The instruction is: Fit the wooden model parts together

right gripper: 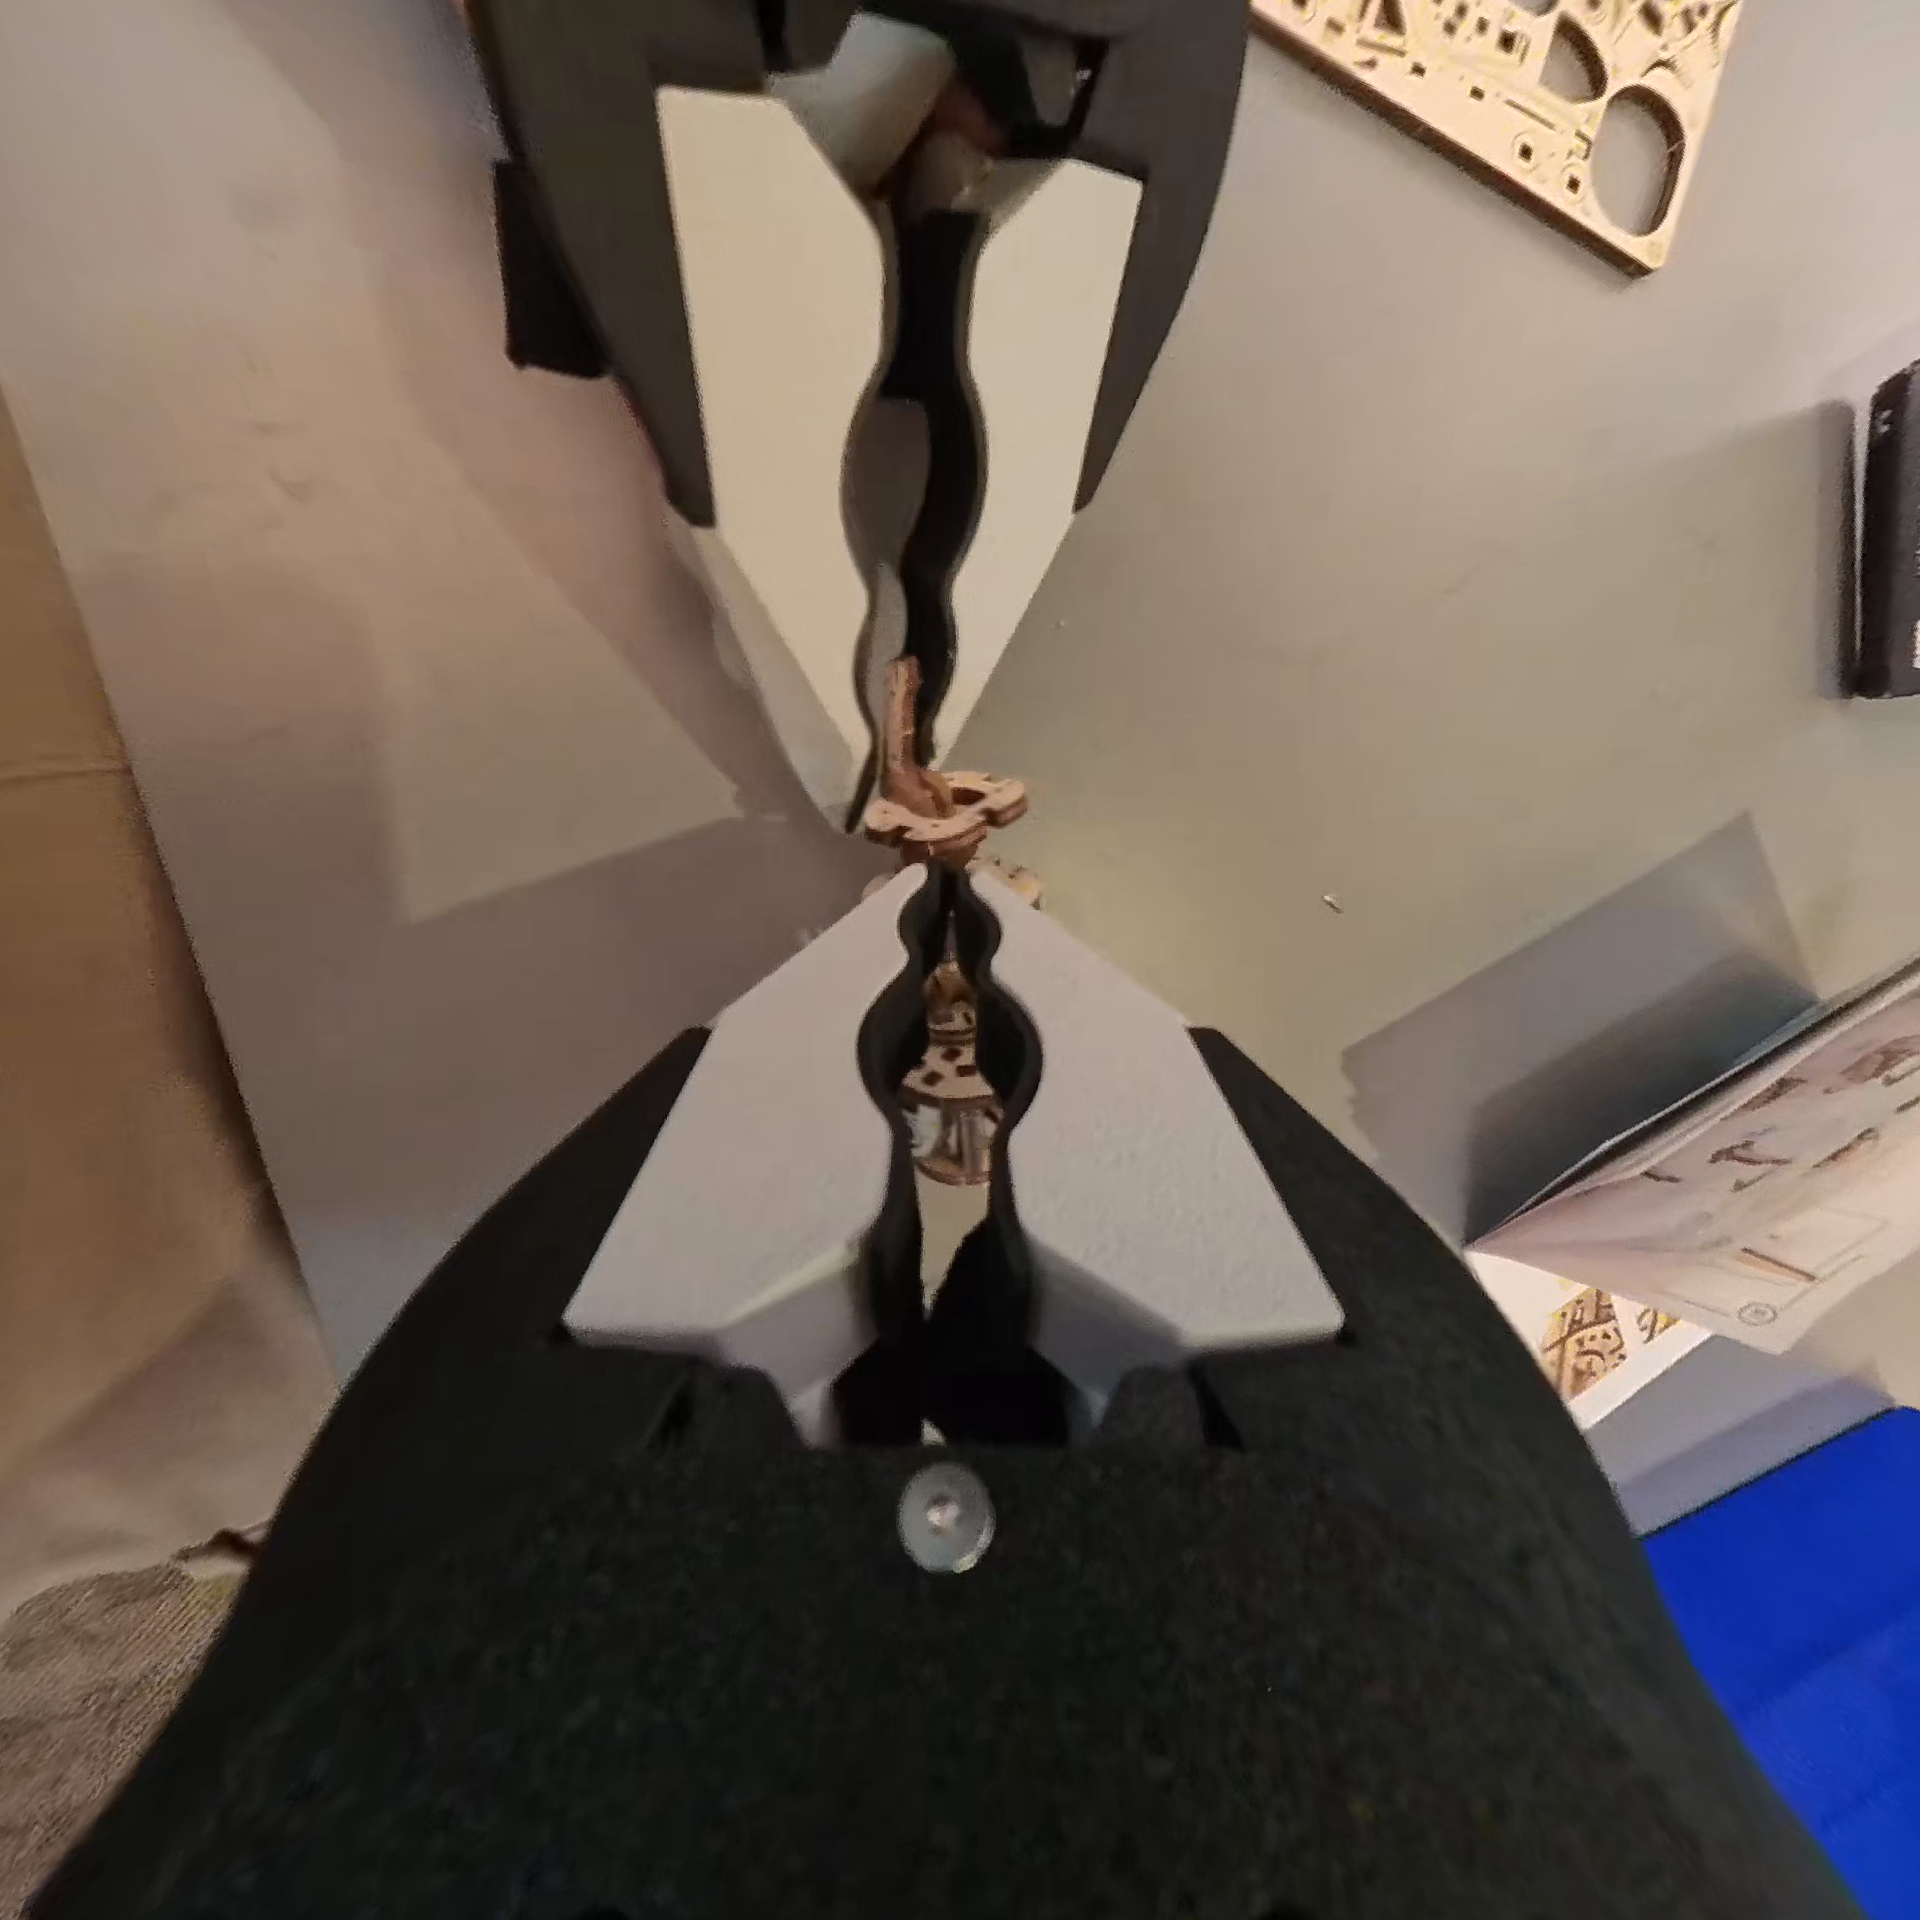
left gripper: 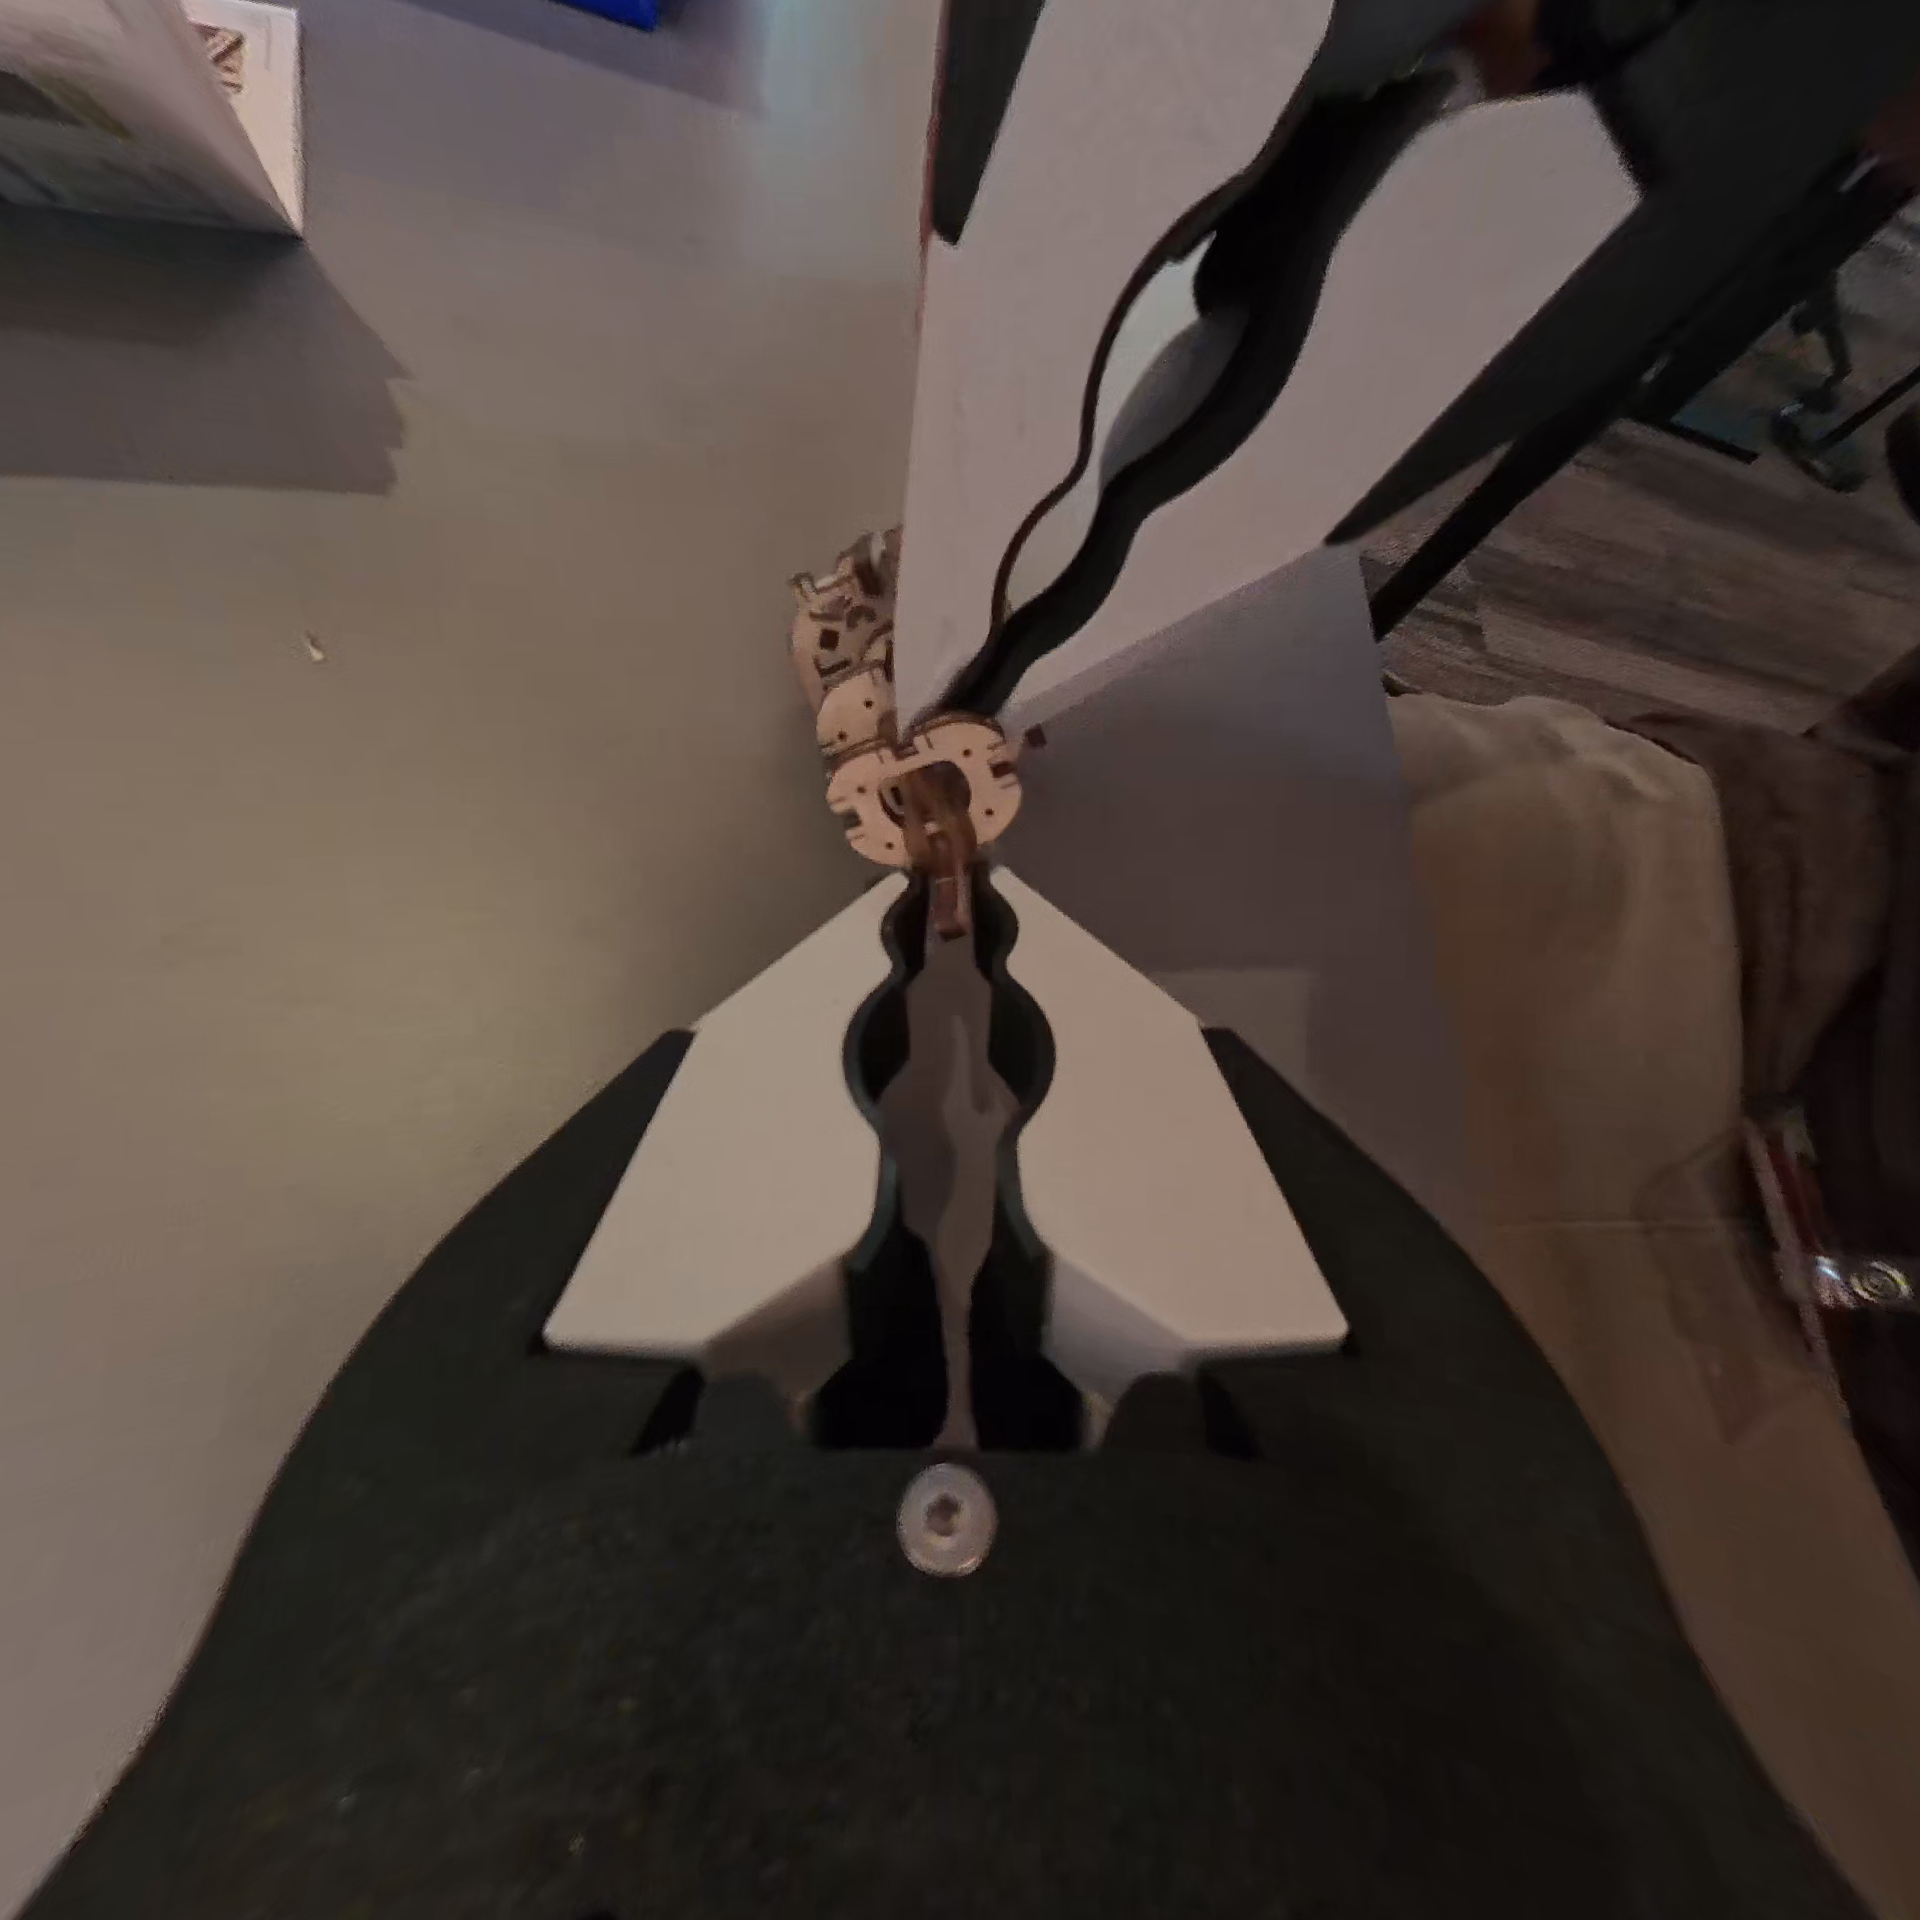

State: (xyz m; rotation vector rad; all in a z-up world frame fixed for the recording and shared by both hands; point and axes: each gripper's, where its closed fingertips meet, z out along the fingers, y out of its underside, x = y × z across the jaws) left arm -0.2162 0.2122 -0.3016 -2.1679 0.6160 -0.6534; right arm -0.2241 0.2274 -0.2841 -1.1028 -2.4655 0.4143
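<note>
Pinching a small peg, left jaws meet the right-held disc.

Two grippers: left gripper, right gripper; one round wooden disc; one small wooden strip; one assembled wooden model, possibly several joined pieces; one cut-out wooden sheet; one open instruction booklet
</note>
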